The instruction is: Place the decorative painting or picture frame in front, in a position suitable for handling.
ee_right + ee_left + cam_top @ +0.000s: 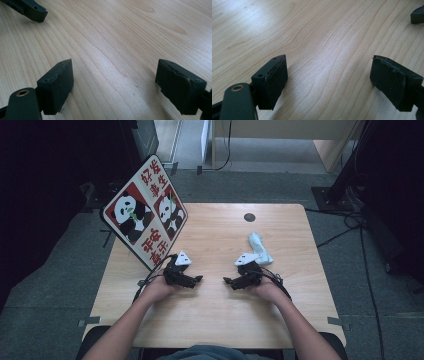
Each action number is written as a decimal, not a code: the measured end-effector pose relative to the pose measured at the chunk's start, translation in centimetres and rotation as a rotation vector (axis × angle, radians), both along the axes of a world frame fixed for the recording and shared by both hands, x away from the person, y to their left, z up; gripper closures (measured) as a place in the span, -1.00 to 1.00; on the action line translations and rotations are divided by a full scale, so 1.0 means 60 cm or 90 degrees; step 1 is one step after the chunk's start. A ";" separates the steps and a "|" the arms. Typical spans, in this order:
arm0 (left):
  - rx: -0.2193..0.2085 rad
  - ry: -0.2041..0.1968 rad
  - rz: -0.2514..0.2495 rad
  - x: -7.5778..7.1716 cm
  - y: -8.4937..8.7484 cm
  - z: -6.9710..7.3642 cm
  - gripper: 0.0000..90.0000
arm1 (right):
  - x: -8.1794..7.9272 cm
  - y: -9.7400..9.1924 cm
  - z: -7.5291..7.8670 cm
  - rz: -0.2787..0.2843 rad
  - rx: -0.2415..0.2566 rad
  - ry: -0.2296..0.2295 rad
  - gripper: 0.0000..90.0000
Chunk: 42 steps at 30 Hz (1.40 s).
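Note:
Both grippers rest low on the wooden table [215, 310], held in a person's hands near its middle. My left gripper [196, 281] points right and stands open; in the left gripper view its jaws [329, 82] are wide apart over bare wood. My right gripper [229, 281] points left and is open too, with nothing between its jaws [115, 85]. The two tips face each other a short gap apart. A crumpled pale blue-white cloth [260, 247] lies on the table just beyond the right gripper. The other gripper's tip shows at the top corner of each gripper view [417, 15] [32, 10].
A large board with panda pictures and red Chinese characters [145, 210] leans at the table's far left corner, close behind the left gripper. A dark round grommet [249, 217] sits near the far edge. Cables trail on the floor at right.

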State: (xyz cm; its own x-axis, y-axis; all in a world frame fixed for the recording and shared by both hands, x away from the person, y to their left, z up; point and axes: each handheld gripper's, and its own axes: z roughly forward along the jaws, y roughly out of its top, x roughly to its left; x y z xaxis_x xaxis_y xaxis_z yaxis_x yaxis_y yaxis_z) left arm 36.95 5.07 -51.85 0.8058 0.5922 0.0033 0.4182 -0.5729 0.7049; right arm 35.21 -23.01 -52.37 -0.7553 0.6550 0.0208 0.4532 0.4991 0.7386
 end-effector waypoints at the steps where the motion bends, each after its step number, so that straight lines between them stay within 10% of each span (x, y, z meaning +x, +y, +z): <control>1: 0.000 0.000 0.002 0.000 0.000 0.000 -0.67 | 0.000 0.000 0.000 0.000 0.000 0.000 -0.67; 42: 0.002 0.000 0.036 -0.010 -0.003 0.000 -0.70 | 0.000 0.000 0.000 0.002 -0.001 0.001 -0.69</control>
